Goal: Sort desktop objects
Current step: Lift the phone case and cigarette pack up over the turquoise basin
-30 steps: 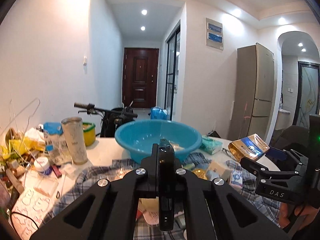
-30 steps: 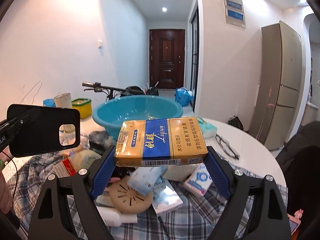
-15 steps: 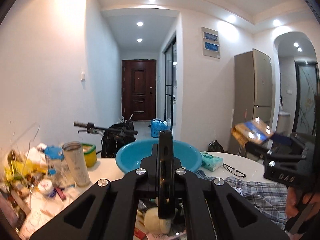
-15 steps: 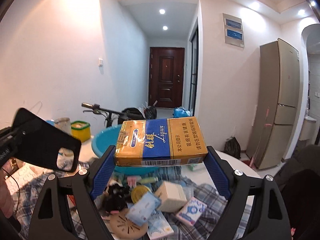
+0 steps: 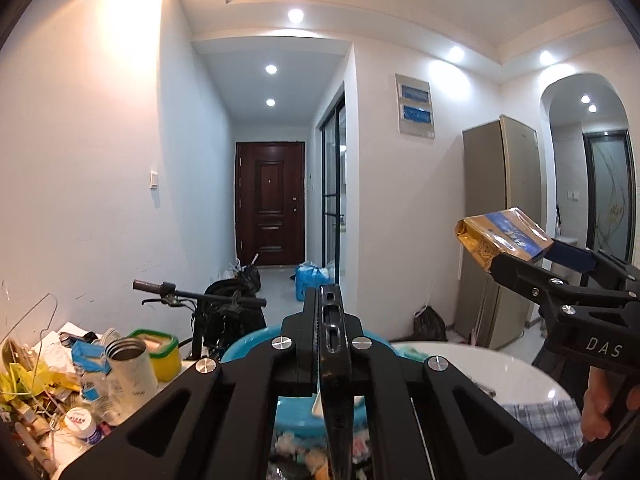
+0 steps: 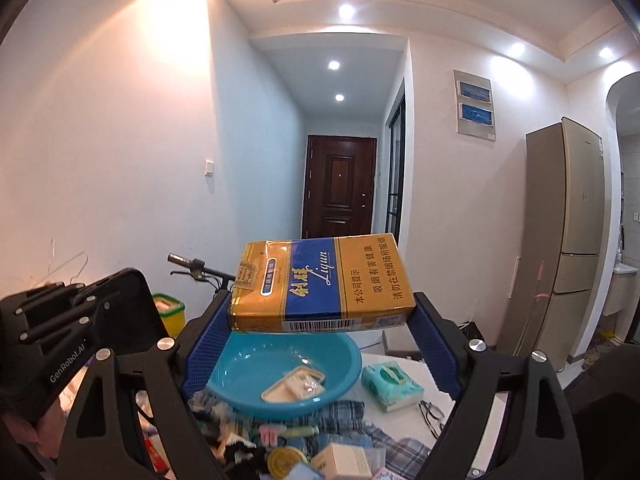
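Note:
My right gripper [image 6: 320, 312] is shut on a gold and blue cigarette pack [image 6: 320, 284] and holds it in the air above the blue basin [image 6: 288, 376]. The pack also shows in the left wrist view [image 5: 500, 240]. My left gripper [image 5: 334, 344] is shut on a black phone case [image 5: 334, 360], held edge-on above the near side of the basin [image 5: 296, 416]; the case shows in the right wrist view [image 6: 128, 316]. A small flat packet [image 6: 294, 384] lies in the basin.
A plaid cloth [image 6: 344, 420] carries several small items below the basin. A teal tissue pack [image 6: 392, 386] and glasses [image 6: 434, 416] lie on the white table at right. A metal cup [image 5: 132, 372], yellow tub [image 5: 160, 354] and clutter stand at left.
Both grippers have risen and tilted up with their loads. The pack and the case now hang higher, over the basin, and the table sits lower in both views.

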A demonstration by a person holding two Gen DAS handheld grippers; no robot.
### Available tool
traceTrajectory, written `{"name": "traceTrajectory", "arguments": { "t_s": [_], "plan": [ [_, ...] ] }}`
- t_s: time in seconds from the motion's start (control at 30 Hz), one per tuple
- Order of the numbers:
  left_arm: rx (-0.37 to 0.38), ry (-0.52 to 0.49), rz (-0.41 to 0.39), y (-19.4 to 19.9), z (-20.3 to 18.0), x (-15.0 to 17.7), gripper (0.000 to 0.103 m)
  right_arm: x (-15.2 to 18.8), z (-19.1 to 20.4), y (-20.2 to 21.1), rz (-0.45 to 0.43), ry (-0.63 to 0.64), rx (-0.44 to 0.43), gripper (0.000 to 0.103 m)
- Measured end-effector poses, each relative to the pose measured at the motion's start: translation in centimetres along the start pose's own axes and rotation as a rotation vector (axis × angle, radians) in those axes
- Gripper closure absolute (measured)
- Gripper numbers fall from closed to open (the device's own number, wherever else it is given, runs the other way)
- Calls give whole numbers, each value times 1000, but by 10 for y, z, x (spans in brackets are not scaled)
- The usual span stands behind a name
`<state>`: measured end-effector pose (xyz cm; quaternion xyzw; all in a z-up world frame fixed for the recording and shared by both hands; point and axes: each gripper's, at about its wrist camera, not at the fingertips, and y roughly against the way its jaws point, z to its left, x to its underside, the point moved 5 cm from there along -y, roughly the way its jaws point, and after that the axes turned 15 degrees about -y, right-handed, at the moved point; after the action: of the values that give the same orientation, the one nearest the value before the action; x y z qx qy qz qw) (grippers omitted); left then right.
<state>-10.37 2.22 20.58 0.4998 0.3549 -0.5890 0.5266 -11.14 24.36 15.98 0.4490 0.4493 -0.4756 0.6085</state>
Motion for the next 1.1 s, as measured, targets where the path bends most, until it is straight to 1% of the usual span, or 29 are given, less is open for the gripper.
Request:
{"name": "traceTrajectory", "arguments": {
  "t_s": [0.1,0.23,0.3,0.43,0.6,0.87,1.0,1.1],
  "plan": [
    [5,6,-9,-14,6,-12,100,-12,0,-9,-20,-10,2,18],
    [-10,16,-7,-32,13,-23,100,-27,2,-21,-35,-33,-6,18],
    [-12,25,0,-39,17,-27,100,-30,3,-26,-44,-43,-16,18],
    [-33,9,22,-56,17,-33,100,-29,3,-37,-49,-71,-30,18],
    [-18,6,53,-80,17,-31,100,-29,-1,-58,-24,-93,-36,18],
    [-12,4,71,-113,23,-25,100,-32,-5,-91,-24,-116,-39,18],
    [-20,17,84,-131,29,-20,100,-25,-9,-107,-11,-128,-29,18],
    [-25,20,98,-143,35,-13,100,-12,-9,-118,8,-115,-11,18]
  ]
}}
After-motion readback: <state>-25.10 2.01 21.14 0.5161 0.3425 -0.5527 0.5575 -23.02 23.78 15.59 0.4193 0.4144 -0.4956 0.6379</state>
